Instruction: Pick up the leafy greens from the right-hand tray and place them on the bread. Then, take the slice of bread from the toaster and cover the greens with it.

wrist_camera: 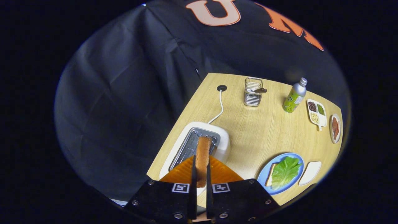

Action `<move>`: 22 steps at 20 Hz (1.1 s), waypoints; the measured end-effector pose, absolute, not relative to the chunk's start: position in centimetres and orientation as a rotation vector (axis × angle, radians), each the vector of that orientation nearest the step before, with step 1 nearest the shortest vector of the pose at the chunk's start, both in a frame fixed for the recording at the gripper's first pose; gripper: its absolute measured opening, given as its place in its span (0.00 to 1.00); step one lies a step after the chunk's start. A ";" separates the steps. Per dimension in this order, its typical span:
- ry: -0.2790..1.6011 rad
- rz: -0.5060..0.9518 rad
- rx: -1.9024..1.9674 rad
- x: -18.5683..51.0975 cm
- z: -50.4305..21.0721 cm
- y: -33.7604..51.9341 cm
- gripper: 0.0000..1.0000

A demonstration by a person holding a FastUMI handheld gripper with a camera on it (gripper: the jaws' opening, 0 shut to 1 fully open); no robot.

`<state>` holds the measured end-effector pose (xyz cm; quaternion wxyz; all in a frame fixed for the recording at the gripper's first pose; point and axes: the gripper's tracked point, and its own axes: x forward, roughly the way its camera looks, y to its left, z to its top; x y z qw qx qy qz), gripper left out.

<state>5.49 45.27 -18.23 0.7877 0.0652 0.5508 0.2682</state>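
On the bench (248, 130), the white toaster (224, 146) sits leftmost, its cord running back to a hole in the top. The tongs (200, 169) are closed on a slice of bread (202, 155), held upright on edge above the toaster slot. Beyond stand a wire holder (252, 91) and a bottle (294, 95). Right of the tongs, leafy greens (285, 171) lie on bread (269, 179) on a blue plate (262, 175), just beside an empty white tray (310, 173).
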 end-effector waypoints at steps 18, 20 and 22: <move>1.109 0.576 0.378 3.0 -23.3 27.8 0.12; 1.111 0.579 0.406 2.9 -25.4 26.4 0.12; 1.107 0.570 0.427 3.1 -27.8 24.8 0.12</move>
